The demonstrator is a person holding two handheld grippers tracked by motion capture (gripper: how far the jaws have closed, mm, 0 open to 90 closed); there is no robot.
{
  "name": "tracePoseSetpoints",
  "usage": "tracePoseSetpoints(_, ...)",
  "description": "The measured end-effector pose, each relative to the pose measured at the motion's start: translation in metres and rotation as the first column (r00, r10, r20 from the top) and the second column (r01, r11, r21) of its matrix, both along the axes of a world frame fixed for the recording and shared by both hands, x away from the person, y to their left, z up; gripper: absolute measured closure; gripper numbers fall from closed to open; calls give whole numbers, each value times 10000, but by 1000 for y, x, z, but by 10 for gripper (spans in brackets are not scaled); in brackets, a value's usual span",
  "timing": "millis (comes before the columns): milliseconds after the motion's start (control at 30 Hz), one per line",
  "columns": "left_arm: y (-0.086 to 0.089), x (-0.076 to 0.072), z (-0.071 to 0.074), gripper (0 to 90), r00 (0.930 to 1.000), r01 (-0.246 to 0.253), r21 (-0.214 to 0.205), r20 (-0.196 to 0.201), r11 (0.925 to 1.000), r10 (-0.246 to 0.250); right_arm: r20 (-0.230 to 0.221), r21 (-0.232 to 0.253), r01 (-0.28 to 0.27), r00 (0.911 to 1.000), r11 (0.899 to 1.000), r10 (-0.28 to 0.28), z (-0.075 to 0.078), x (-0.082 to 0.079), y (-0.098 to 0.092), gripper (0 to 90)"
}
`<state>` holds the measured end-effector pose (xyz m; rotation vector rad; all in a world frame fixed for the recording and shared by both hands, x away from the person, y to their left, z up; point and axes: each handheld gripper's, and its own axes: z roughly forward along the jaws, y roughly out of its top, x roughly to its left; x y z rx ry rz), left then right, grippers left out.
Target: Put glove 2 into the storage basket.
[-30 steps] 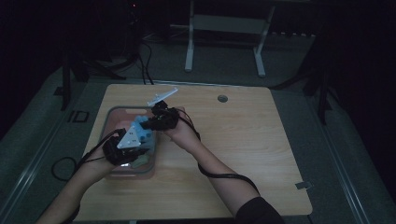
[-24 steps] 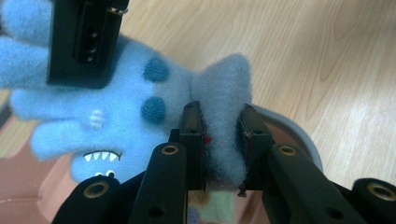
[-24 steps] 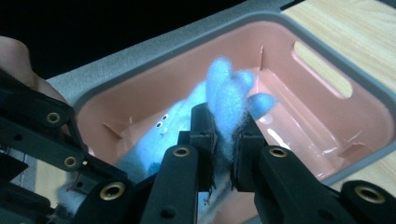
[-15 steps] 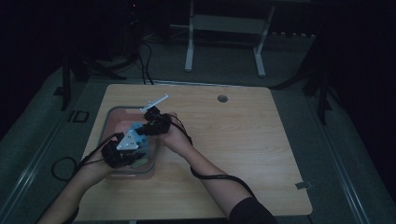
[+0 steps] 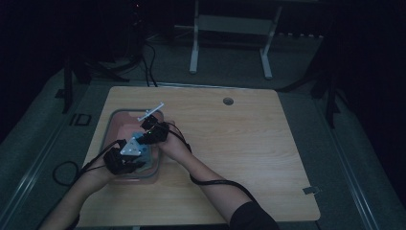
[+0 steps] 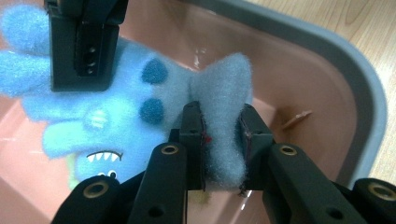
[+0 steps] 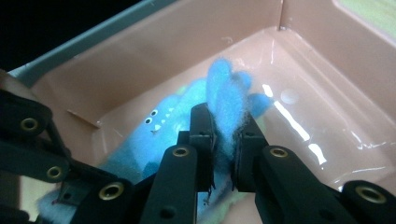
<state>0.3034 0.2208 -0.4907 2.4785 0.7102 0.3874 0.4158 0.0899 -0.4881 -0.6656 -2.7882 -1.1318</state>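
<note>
Plush toy between both claws' jaws.

One blue plush toy lies in one pink bin with a grey rim, on one wooden table; two grippers, left gripper and right gripper, and one small tan scrap inside the bin

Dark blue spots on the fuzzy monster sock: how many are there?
2 on the fuzzy blue monster sock: one upper, one lower, beside the left gripper. More may be hidden.
</note>
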Motion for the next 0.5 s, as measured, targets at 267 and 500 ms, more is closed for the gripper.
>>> tracePoseSetpoints(267, -2, 5, -1, 715, 9993, -187, 167, -330, 9997, 192, -147, -354, 153, 9998, 9993, -158, -6, 4, 5, 776)
tracePoseSetpoints(500, 0, 2, 0, 522, 9991, -407, 91, -93, 9991, 407, 152, -480, 381, 9992, 9981, -374, -4, 7, 4, 549)
